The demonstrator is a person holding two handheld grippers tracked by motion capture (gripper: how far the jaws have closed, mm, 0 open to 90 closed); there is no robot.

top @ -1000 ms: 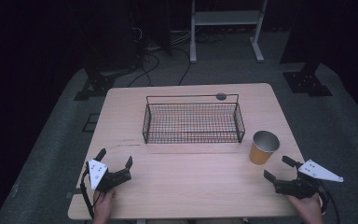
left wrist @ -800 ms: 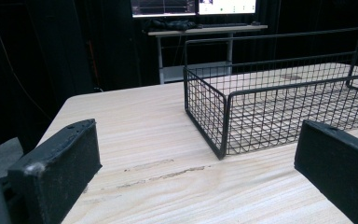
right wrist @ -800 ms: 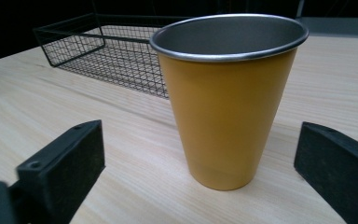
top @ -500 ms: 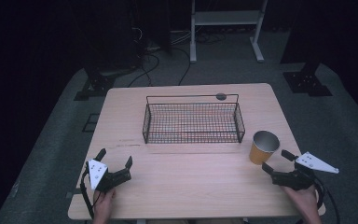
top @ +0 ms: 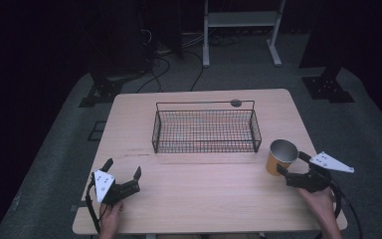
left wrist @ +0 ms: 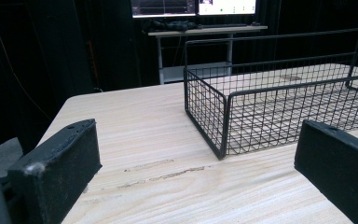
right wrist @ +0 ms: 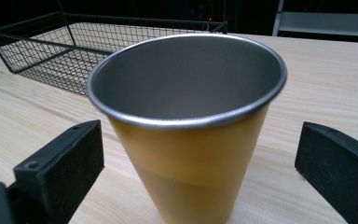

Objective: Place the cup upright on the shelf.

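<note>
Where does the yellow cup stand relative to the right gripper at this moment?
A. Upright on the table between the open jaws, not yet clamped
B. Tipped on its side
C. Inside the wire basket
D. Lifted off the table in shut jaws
A: the yellow cup stands upright on the table, with the right gripper jaws spread clear on either side of it.

- Looks like a lab or test room, dark w/ black walls.
- One pale wooden table [top: 199,199] on grey carpet floor [top: 54,164].
- Black cables [top: 164,64] lie on the floor behind.
- Bright computer screens [left wrist: 193,7] on a white metal desk [left wrist: 205,31] at the back.
- Black stand feet [top: 328,87] by the table.
</note>
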